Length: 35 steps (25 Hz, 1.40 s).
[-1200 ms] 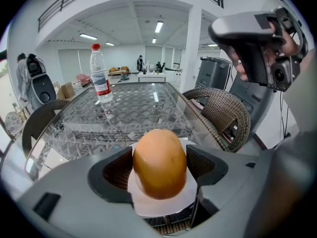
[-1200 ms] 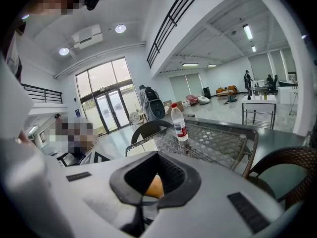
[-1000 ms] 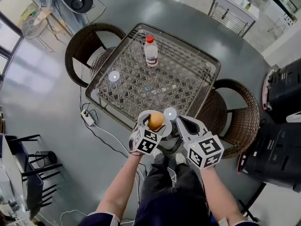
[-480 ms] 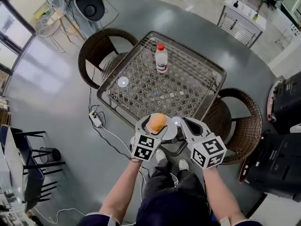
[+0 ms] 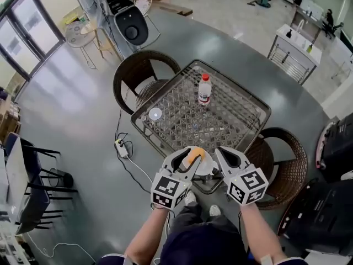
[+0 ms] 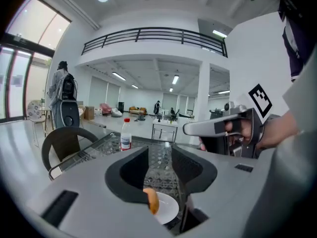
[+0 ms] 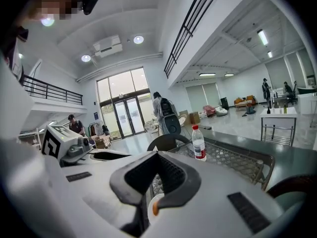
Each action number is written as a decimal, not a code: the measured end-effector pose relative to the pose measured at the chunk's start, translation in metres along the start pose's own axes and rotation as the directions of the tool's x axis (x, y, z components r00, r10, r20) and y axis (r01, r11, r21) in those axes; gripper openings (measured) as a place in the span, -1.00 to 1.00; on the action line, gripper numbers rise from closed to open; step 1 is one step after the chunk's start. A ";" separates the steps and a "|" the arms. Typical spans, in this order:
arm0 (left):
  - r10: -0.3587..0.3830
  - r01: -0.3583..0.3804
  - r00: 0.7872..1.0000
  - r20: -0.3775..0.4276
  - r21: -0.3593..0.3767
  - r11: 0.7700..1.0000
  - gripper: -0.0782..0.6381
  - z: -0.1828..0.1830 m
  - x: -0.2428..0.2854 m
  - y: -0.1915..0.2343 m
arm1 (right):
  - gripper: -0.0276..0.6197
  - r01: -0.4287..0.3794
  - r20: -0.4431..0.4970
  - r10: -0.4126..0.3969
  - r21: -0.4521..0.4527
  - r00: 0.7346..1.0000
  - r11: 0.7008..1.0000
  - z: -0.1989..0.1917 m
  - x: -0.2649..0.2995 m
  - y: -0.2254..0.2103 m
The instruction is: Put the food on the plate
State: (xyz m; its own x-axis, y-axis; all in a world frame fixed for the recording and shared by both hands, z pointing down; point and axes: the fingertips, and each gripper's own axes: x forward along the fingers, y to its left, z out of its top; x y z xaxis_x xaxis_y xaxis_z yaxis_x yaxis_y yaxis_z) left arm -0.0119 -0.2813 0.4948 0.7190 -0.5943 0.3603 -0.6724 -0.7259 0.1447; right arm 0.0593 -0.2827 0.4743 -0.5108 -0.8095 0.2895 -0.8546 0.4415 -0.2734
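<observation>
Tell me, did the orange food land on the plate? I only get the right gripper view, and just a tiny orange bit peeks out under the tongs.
Observer: Yes. In the left gripper view the food lies on the plate.
Operator: Is it being squeezed?
Observer: No. The left tongs have just been closing, but they stand apart with nothing between them.
Operator: Is anything on the table besides the bottle?
Observer: The head view shows a small white disc near the table's left corner.
</observation>
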 end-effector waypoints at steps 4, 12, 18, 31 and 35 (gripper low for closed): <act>0.019 -0.019 0.996 0.087 -0.001 1.000 -0.56 0.029 -0.018 -0.006 | -0.90 -0.043 0.023 0.044 -0.041 0.999 0.998 0.018 -0.001 0.017; 0.038 -0.042 0.979 0.202 0.018 0.999 -0.76 0.083 -0.043 -0.014 | -0.90 -0.104 0.095 0.113 -0.104 0.989 0.989 0.059 -0.010 0.040; 0.045 -0.047 0.970 0.240 0.003 0.999 -0.76 0.104 -0.059 -0.017 | -0.90 -0.147 0.147 0.166 -0.130 0.975 0.981 0.081 -0.014 0.059; 0.052 -0.054 0.971 0.235 0.004 0.999 -0.76 0.109 -0.069 -0.018 | -0.90 -0.167 0.170 0.193 -0.152 0.966 0.974 0.089 -0.015 0.073; 0.053 -0.056 0.971 0.235 0.005 0.998 -0.76 0.110 -0.073 -0.019 | -0.90 -0.168 0.172 0.194 -0.156 0.966 0.973 0.090 -0.018 0.077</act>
State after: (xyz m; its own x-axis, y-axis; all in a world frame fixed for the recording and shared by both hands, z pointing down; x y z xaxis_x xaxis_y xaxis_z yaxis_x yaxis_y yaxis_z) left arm -0.0320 -0.2619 0.3642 0.7035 -0.6965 0.1412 -0.7105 -0.6934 0.1195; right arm 0.0117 -0.2690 0.3651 -0.6431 -0.7627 0.0686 -0.7607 0.6261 -0.1714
